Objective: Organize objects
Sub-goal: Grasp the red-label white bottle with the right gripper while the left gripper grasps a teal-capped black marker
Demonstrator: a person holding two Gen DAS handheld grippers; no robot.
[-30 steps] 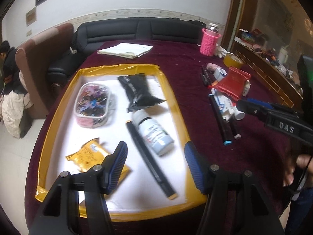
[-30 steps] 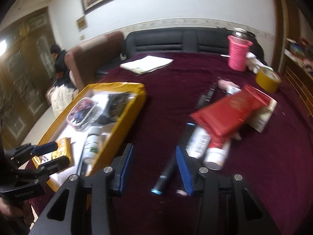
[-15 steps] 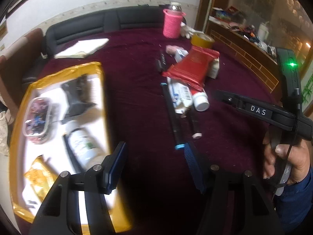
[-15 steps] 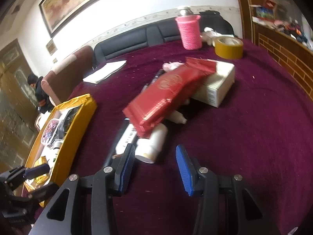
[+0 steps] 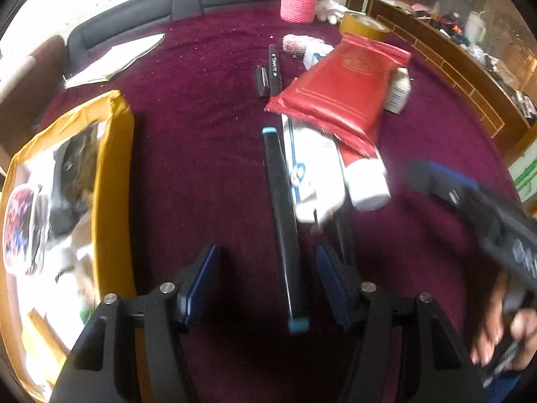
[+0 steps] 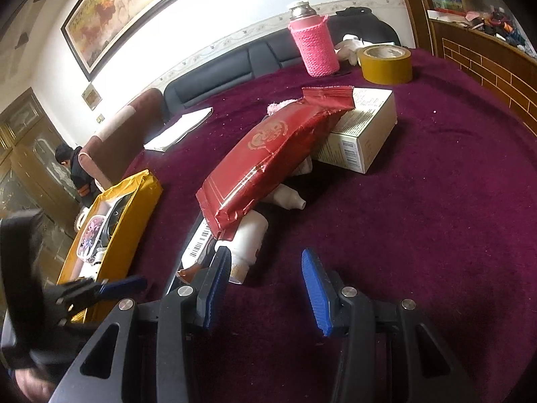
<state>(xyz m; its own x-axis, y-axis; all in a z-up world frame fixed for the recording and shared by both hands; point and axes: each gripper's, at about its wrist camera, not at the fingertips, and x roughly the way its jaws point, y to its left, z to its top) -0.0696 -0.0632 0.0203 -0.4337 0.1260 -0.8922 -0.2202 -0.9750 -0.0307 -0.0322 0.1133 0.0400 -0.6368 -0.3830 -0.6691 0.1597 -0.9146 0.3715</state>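
A long black marker [image 5: 285, 228] with cyan ends lies on the maroon cloth, running between the fingers of my left gripper [image 5: 266, 278], which is open and not pressing on it. Beside the marker lie a white tube [image 5: 312, 174] and a white bottle [image 5: 365, 181], both partly under a red foil packet [image 5: 345, 94]. My right gripper [image 6: 266, 288] is open over bare cloth, with nothing between its fingers. Its left finger is close to the white bottle [image 6: 248, 241]. The red packet [image 6: 275, 154] leans on a white box [image 6: 362, 134].
A yellow-rimmed tray [image 5: 114, 181] holding several items sits at the left. Two black pens [image 5: 268, 70], a pink knitted flask [image 6: 315, 47], a tape roll [image 6: 386, 60] and papers [image 6: 181, 127] lie farther back. A person [image 6: 72, 164] sits beyond the table's far left.
My left gripper swung from above the tray to the right, and the marker now lies between its fingers. My right gripper moved right, off the marker, towards the white bottle and rolled.
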